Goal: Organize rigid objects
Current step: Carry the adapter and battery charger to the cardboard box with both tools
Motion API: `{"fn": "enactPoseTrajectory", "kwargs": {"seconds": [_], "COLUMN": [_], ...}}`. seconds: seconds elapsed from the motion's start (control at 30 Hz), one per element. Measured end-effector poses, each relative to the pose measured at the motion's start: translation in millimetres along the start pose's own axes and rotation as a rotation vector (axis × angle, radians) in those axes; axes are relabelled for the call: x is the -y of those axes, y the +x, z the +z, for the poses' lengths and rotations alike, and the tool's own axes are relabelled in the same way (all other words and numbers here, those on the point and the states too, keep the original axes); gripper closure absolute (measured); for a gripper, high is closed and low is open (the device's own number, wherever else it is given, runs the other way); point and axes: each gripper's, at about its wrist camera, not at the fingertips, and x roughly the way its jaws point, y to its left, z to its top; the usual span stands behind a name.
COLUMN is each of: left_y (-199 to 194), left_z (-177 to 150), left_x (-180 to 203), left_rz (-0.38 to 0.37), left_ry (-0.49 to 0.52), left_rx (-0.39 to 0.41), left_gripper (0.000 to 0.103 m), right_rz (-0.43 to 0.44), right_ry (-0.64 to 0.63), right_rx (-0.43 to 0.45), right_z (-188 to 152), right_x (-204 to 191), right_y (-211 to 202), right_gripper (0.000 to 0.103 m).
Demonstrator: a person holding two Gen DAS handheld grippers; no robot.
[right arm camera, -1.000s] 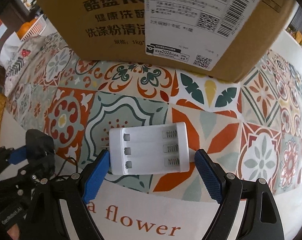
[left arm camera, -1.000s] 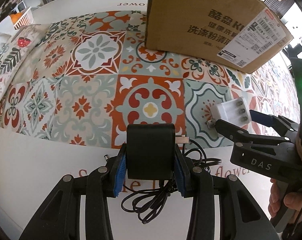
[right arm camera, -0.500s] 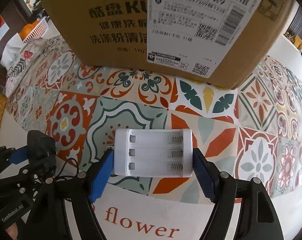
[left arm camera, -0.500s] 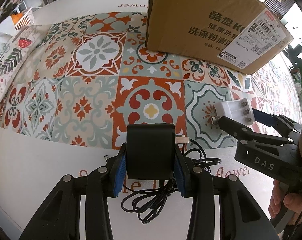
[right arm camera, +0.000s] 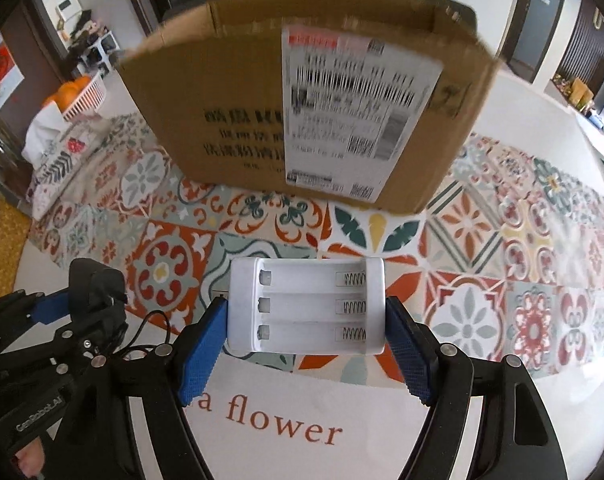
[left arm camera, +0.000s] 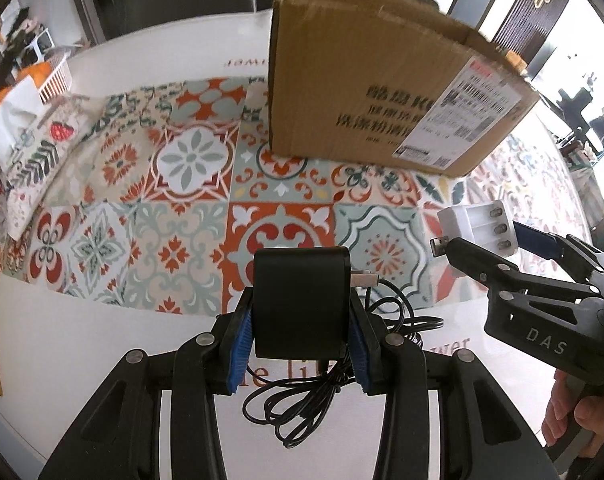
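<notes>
The left claw (left arm camera: 302,320) is squeezed tight on a black power plug (left arm camera: 302,304), and its thin black cord (left arm camera: 297,404) hangs down in loops under it. The right claw (right arm camera: 306,320) has just closed in and now holds a white battery charger (right arm camera: 306,304) by its two short ends, with its three empty slots facing up. Both things look lifted a little above the surface (right arm camera: 382,420) with the bright patterned mat (left arm camera: 181,160). Right behind them stands a big cardboard box (right arm camera: 237,92), and I think that is where both things should go. To do this well, both hands should go up higher than the box's top edge first, then move over it. The hanging cord could catch on the box edge, so lift the plug extra high. Keep the charger flat and do not let go until each thing is over the opening.
</notes>
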Motion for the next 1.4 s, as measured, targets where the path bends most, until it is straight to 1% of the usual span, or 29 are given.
{"fn": "enactPoseTrajectory", "kwargs": {"seconds": [0.07,0.27,0.53,0.57,0.6,0.83,1.27,1.4], "left_y": [-15.0,-46.9,-85.1,-90.0,-93.7,-123.7,-156.1,-160.8], "left_z": [0.6,6.7,16.5,18.7,20.6,40.5,79.7,93.7], "left_x": [8.7,18.1,28.5,29.6,30.4,40.7,56.9,60.7], "left_rz": [0.0,0.002,-0.025,-0.028,-0.031,-0.034,-0.039,-0.04], "left_ry": [0.008,0.033,0.055,0.06,0.063,0.097,0.142,0.153], "left_rx": [0.026,0.106,0.203,0.218,0.228,0.322,0.449,0.474], "left_gripper": [0.062,0.062,0.062,0.062,0.062,0.062,0.062,0.062], "right_rz": [-0.001,-0.008,-0.003,-0.003,-0.003,0.006,-0.021,-0.033], "right_ry": [0.003,0.004,0.003,0.002,0.002,0.003,-0.004,-0.007], "right_rx": [0.027,0.11,0.208,0.233,0.233,0.316,0.44,0.476], "right_z": [1.4,4.4,11.1,14.1,14.1,23.9,55.7,67.5], "right_x": [-0.3,-0.7,-0.5,-0.5,-0.5,-2.1,6.6,10.7], "right_y": [-11.3,-47.3,-89.1,-98.0,-98.0,-121.1,-159.7,-170.8], "right_gripper": [0.026,0.026,0.026,0.026,0.026,0.026,0.026,0.026]}}
